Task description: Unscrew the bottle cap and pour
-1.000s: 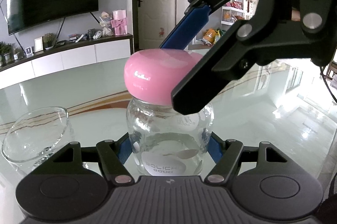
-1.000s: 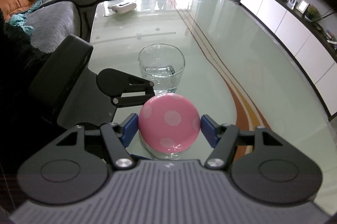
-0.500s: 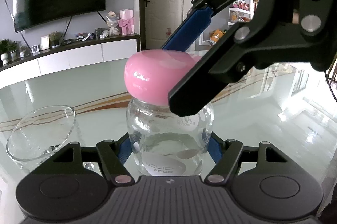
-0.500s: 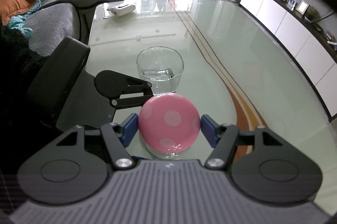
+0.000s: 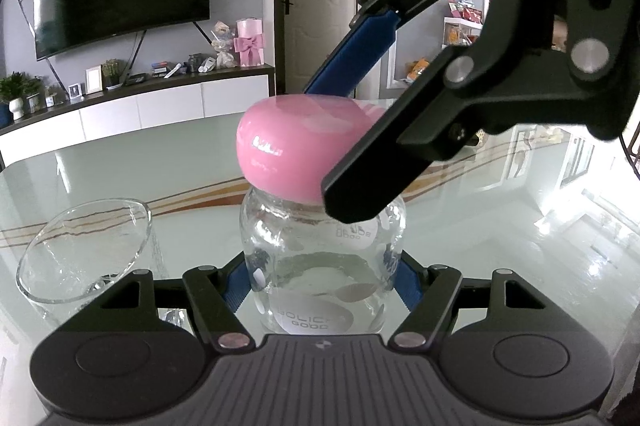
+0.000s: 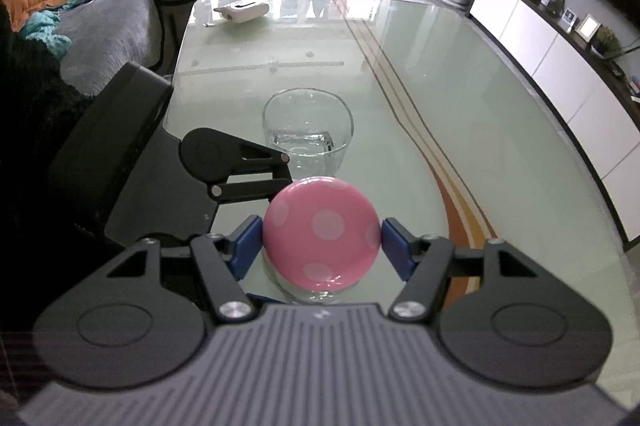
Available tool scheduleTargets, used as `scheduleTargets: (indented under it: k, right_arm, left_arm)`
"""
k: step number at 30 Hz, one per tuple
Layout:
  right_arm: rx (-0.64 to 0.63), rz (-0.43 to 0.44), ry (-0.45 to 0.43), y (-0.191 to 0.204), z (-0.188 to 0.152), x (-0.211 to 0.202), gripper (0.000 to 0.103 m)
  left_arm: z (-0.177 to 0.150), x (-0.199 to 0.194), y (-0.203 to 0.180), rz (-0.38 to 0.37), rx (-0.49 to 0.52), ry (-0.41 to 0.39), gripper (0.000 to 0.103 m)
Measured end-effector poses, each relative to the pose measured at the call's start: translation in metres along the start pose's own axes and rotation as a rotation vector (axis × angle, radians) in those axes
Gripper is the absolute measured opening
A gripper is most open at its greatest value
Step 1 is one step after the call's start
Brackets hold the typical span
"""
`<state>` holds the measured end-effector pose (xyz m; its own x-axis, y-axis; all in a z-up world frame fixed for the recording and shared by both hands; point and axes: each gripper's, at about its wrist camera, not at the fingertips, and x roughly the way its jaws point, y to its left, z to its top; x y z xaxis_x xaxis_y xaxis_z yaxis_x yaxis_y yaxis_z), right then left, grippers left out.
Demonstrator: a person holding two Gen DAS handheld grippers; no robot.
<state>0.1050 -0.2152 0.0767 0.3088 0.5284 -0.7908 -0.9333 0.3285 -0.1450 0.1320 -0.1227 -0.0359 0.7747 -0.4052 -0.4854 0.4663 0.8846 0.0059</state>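
A clear glass bottle (image 5: 320, 258) with a pink dotted cap (image 5: 292, 150) stands on the glass table. My left gripper (image 5: 322, 284) is shut on the bottle's body, low down. My right gripper (image 6: 321, 246) comes from above and is shut on the pink cap (image 6: 320, 238), with its blue pads at the cap's two sides. In the left wrist view the right gripper's fingers (image 5: 372, 178) cover the cap's right side. A clear drinking glass (image 6: 308, 138) with a little water stands just beyond the bottle, and shows at the left in the left wrist view (image 5: 84, 254).
The glass table (image 6: 420, 74) stretches far ahead. A white remote-like object (image 6: 244, 12) lies at its far end. A grey sofa (image 6: 120, 14) runs along the left. A white TV cabinet (image 5: 132, 106) stands behind the table.
Both grippers keep their grip. The view has turned a little: the drinking glass shifted slightly in both views, and the background in the left wrist view has slid to the right.
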Motion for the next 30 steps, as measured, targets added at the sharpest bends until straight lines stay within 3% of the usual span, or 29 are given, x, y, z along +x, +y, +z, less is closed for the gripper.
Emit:
scheduleTargets:
  k: [5, 8, 11, 18, 24, 30]
  right_arm:
    - [0.148, -0.028, -0.1, -0.003, 0.0, -0.017, 0.081]
    - [0.171, -0.06, -0.101, -0.001, 0.001, -0.019, 0.083]
    - [0.188, -0.14, -0.044, 0.006, 0.005, -0.01, 0.083]
    - [0.026, -0.293, 0.006, 0.045, 0.009, 0.008, 0.08]
    - [-0.016, -0.28, 0.062, 0.049, 0.005, 0.02, 0.07]
    - [0.032, -0.242, 0.026, 0.039, 0.006, 0.013, 0.066]
  left_arm:
    - [-0.001, 0.001, 0.001, -0.005, 0.004, -0.001, 0.074]
    - [-0.002, 0.0, 0.002, -0.016, 0.011, -0.001, 0.074]
    - [-0.002, 0.0, 0.002, -0.018, 0.013, -0.001, 0.074]
    - [-0.004, 0.001, -0.006, -0.021, 0.016, -0.004, 0.074]
    - [-0.004, 0.001, -0.006, -0.025, 0.014, -0.003, 0.074]
    - [-0.005, 0.001, -0.008, -0.027, 0.015, -0.004, 0.074]
